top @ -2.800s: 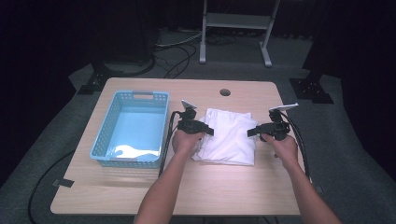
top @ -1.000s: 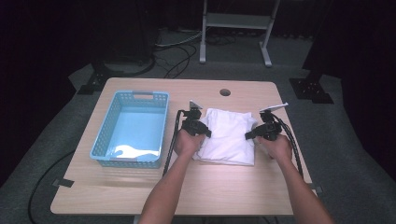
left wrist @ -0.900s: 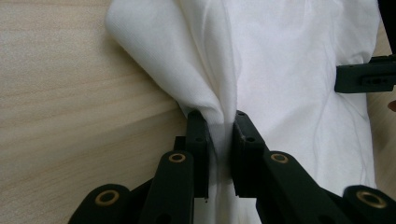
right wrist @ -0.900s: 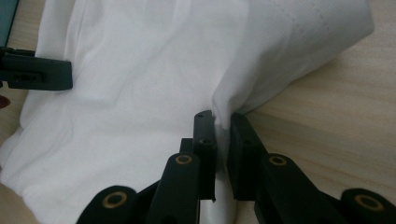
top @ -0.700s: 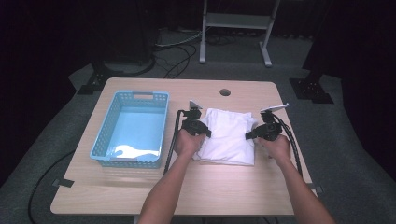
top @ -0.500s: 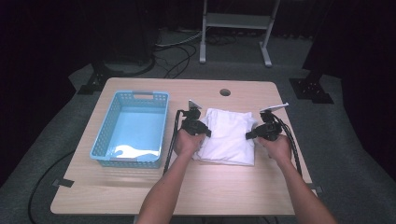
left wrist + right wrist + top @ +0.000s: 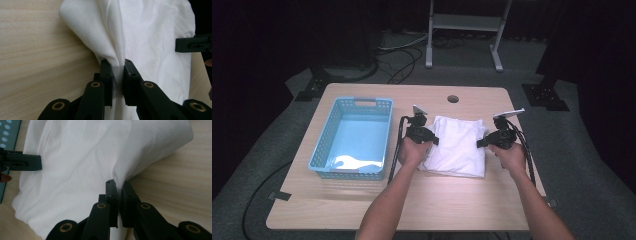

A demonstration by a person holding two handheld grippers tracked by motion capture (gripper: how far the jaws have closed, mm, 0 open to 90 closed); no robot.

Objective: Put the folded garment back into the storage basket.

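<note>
Tongs clamped on both side edges of a folded white cloth [image 7: 457, 145], ready for a lift.

Left tongs [image 7: 117, 68] pinch a bunched fold at the cloth's left edge, and right tongs [image 7: 119, 187] pinch its right edge, both closed tight on fabric. The cloth lies on the counter [image 7: 362, 205] right of centre, beside a blue basket [image 7: 322, 150] that sits toward the left edge. Judging by the twin grip, the step in hand is securing the cloth; the next move likely calls for raising both hands together, keeping the fabric level, then carrying it leftward to the basket without letting a fold slip.
</note>
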